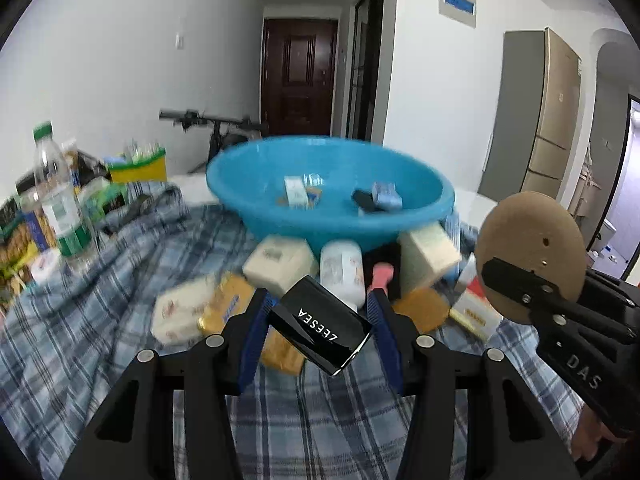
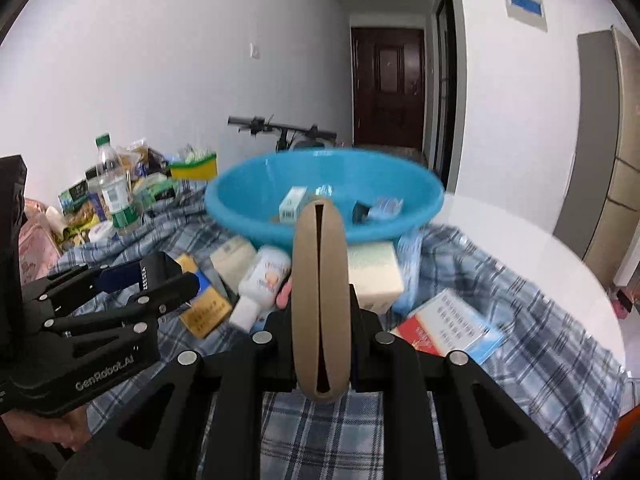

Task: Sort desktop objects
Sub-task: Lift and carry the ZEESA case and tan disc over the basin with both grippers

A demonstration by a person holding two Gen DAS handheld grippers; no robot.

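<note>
My left gripper point(image 1: 318, 312) is shut on a glossy black box marked ZEESEA point(image 1: 320, 326) and holds it above the plaid cloth, in front of the blue basin point(image 1: 256, 200). My right gripper point(image 2: 320, 304) is shut on a flat round tan disc point(image 2: 320, 300), seen edge-on; in the left wrist view the disc point(image 1: 532, 256) shows its face at the right. The basin point(image 2: 248, 208) holds a few small boxes. Between grippers and basin lie cream boxes point(image 1: 280, 262), a white bottle point(image 1: 342, 274), a yellow-orange box point(image 1: 228, 306) and a red-and-white box point(image 2: 448, 330).
A blue plaid cloth point(image 1: 100, 344) covers the table. At the left stand a water bottle point(image 1: 60, 208), snack packs and a yellow-green container point(image 1: 138, 166). The white table edge point(image 2: 560, 264) curves at the right. A bicycle and a dark door are behind.
</note>
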